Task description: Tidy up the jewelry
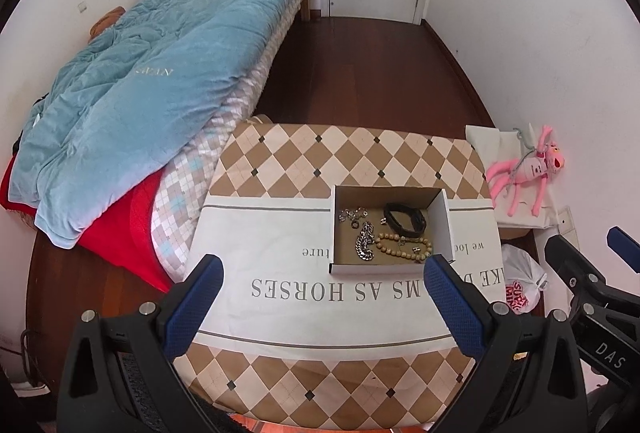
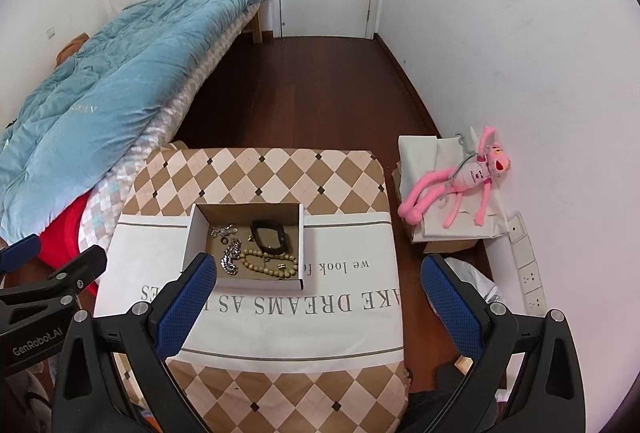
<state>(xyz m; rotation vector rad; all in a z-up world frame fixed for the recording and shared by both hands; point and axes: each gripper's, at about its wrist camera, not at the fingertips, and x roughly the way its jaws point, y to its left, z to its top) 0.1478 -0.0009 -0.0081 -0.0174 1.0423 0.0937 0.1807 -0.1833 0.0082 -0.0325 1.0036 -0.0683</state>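
Checkered tablecloth (image 1: 280, 161) carries the jewelry box (image 1: 390, 267) just beyond both grippers' wide-open, empty fingers (image 1: 208, 281).

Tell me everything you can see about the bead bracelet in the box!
The bead bracelet is a loop of round, tan, wood-looking beads with a couple of small metal-looking pieces. It lies flat in the near part of the open cardboard box, between the silver chain and the black band. Neither claw touches it.

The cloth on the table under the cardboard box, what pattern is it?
Tan and cream diamond check with a white printed band, clearest in the right wrist view.
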